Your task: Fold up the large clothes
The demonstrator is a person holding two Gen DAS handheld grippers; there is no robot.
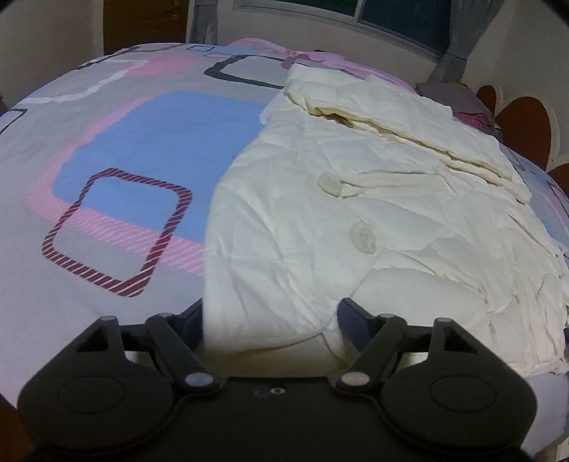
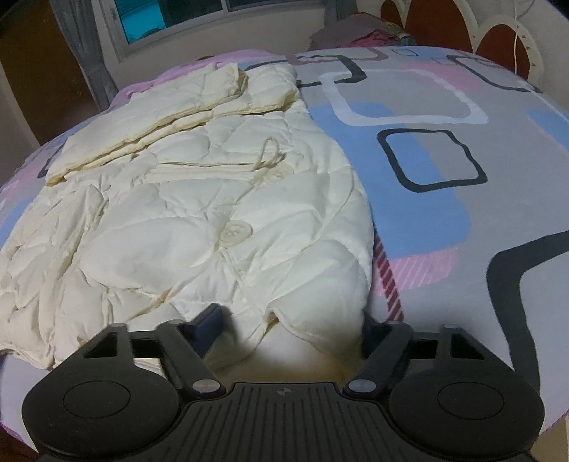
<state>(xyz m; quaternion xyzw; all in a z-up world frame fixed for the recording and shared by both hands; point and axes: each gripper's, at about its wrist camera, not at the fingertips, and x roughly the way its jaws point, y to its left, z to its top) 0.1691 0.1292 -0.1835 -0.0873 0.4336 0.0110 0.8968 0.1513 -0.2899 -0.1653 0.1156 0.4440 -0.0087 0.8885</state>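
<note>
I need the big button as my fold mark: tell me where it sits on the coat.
The large button lies near the middle of the cream quilted coat on the patterned bedspread, nearer the grippers than the button loop.

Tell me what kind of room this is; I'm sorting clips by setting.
Most likely a bedroom: a bed under a patterned bedspread, a scalloped headboard at its end, and a curtained window behind. A cream quilted coat lies on it.

1. A bed (image 1: 117, 149) carries everything, covered with a sheet printed in grey, blue and pink blocks with rounded square outlines.
2. A cream quilted jacket (image 1: 373, 227) with large buttons lies spread flat on it, one sleeve folded across.
3. Folded dark and pink cloths (image 1: 451, 94) sit near the headboard.
</note>
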